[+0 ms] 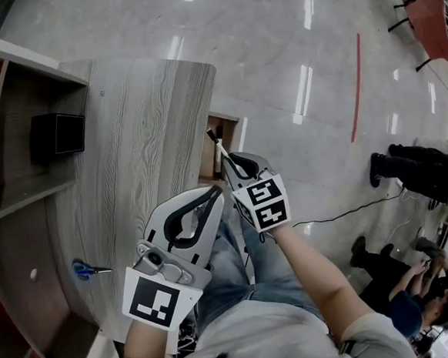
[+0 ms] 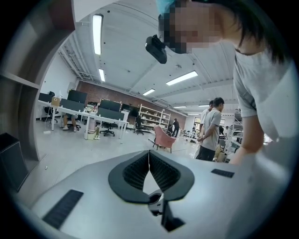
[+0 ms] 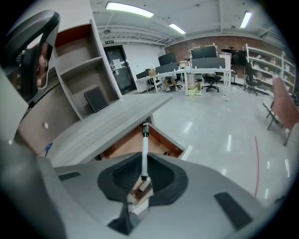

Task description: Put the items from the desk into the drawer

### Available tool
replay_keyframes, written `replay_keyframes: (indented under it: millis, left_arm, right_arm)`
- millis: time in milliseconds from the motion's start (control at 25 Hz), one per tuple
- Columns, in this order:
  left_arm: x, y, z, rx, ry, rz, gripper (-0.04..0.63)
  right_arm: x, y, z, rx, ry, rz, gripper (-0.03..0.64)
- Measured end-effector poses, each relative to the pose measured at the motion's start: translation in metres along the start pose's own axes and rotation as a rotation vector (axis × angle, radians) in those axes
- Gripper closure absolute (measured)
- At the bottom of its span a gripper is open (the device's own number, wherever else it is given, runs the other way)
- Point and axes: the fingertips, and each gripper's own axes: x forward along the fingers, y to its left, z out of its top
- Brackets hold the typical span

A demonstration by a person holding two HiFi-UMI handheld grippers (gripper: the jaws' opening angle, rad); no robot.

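I'm clamping the white pen in my right gripper, its length pointing over the open drawer. My left gripper is hanging closed and empty, farther from the drawer.

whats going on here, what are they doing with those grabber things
A person is clearing a desk into a drawer, with tongs in each hand. The right tongs are shut on a thin white pen, which points at the open drawer below the desk edge. The left tongs are shut and empty. Blue scissors lie on the desk, not yet put away.
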Motion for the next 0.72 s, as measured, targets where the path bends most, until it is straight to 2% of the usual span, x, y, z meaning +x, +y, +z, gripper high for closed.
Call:
replay_keyframes:
  millis: [720]
  left_arm:
    - [-0.008, 0.024, -0.013, -0.035, 0.004, 0.035, 0.584]
  right_arm:
    - [0.044, 0.004, -0.031, -0.014, 0.094, 0.011, 0.571]
